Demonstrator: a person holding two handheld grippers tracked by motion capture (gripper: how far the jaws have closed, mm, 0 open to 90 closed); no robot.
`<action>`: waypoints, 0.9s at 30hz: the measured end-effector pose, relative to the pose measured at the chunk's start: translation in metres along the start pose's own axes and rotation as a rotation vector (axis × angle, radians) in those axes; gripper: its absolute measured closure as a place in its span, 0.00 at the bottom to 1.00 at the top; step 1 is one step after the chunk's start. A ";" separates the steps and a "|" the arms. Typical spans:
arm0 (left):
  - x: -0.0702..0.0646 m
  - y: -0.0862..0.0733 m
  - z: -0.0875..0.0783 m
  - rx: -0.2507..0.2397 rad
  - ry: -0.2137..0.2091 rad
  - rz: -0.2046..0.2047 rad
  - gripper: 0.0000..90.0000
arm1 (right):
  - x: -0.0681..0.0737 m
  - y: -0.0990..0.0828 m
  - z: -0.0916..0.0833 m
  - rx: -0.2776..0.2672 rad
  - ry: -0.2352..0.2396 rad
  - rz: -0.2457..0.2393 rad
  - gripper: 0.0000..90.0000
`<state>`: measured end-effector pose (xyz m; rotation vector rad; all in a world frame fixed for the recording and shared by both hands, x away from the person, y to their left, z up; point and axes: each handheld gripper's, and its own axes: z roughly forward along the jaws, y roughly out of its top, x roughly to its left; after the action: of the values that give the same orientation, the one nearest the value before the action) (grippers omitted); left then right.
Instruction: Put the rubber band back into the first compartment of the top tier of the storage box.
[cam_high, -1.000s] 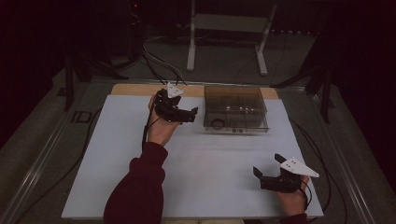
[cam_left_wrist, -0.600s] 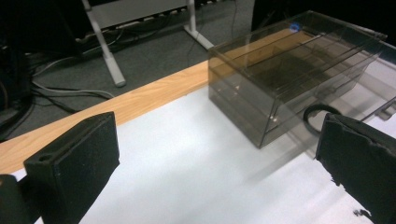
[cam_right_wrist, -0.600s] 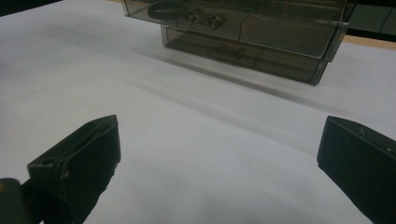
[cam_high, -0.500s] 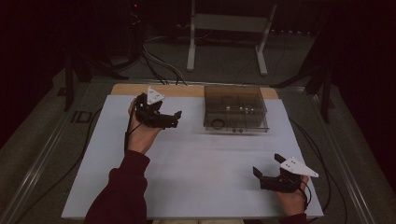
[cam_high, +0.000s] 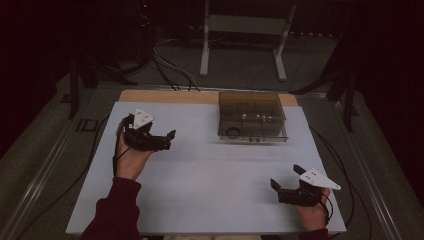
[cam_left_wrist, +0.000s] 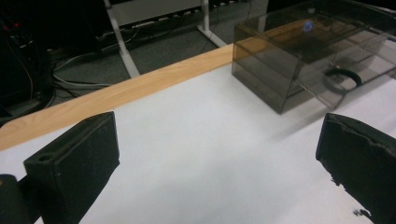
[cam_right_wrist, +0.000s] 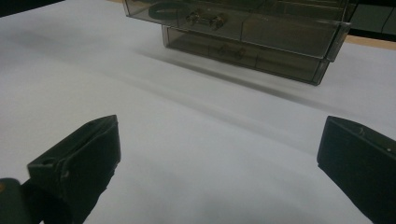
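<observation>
My left gripper (cam_high: 165, 140) hangs over the left side of the white table (cam_high: 200, 175), jaws spread wide with nothing between them, pointing right toward the smoky clear drawer box (cam_high: 252, 117) at the far edge. That box sits well apart, to the far right of those jaws. My right gripper (cam_high: 282, 186) rests low at the near right, jaws likewise released and empty, the box far ahead of them.
</observation>
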<state>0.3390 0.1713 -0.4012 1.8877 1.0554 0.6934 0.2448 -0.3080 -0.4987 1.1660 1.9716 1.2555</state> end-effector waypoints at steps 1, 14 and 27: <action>0.000 -0.002 -0.001 0.000 0.002 0.000 0.01 | 0.000 0.000 0.000 0.000 0.001 0.001 0.00; 0.011 -0.044 -0.024 -0.029 0.013 -0.025 0.01 | 0.001 0.000 0.002 0.002 0.006 0.000 0.00; 0.009 -0.101 -0.040 -0.064 0.028 -0.056 0.01 | 0.003 0.000 0.005 0.003 0.013 0.000 0.00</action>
<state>0.2719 0.2248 -0.4687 1.7919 1.0875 0.7150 0.2471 -0.3037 -0.5008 1.1619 1.9833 1.2634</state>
